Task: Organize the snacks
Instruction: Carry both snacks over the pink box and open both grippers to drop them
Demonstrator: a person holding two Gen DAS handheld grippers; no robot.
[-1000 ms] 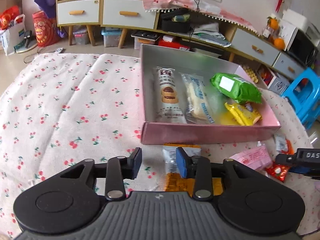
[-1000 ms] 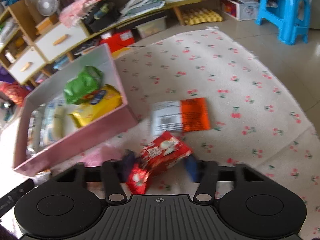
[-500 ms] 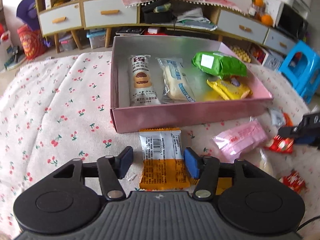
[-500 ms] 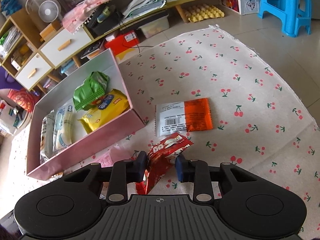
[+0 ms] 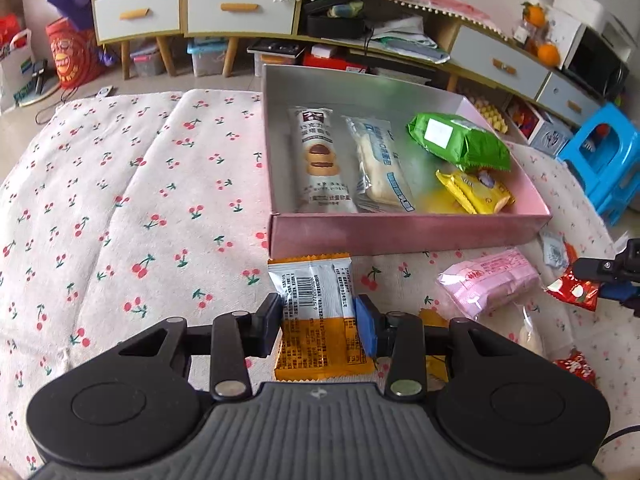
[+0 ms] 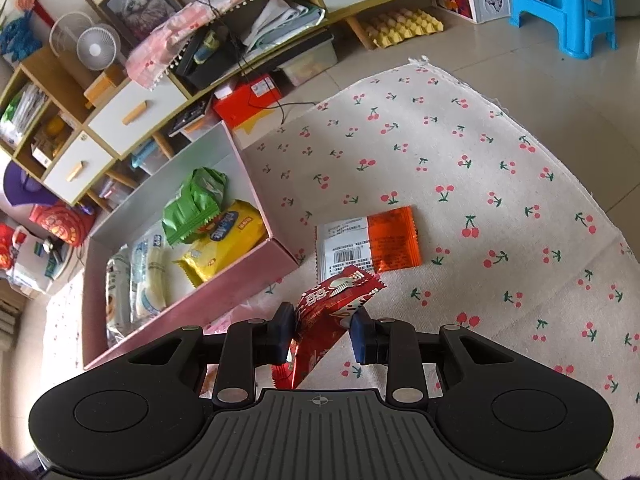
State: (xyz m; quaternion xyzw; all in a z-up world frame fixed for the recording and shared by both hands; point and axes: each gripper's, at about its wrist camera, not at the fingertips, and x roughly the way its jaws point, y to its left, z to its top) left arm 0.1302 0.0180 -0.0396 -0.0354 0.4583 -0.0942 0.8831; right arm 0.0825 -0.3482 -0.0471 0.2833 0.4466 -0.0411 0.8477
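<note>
A pink box (image 5: 404,236) holds several snacks: a brown-print bar (image 5: 320,160), a clear blue-print pack (image 5: 380,164), a green pack (image 5: 460,140) and a yellow pack (image 5: 476,192). My left gripper (image 5: 318,320) has closed on an orange-and-white packet (image 5: 316,304) lying in front of the box. My right gripper (image 6: 322,330) is shut on a red packet (image 6: 332,312) and holds it above the cloth, right of the box (image 6: 200,304).
A pink pack (image 5: 492,284) and small red packets (image 5: 576,368) lie right of the left gripper. An orange-and-white packet (image 6: 368,240) lies on the cherry-print cloth (image 6: 480,184). Low cabinets and a blue stool (image 6: 560,4) stand beyond the cloth.
My left gripper's fingers have closed in onto the orange-and-white packet. My right gripper has lifted the red packet and holds it higher.
</note>
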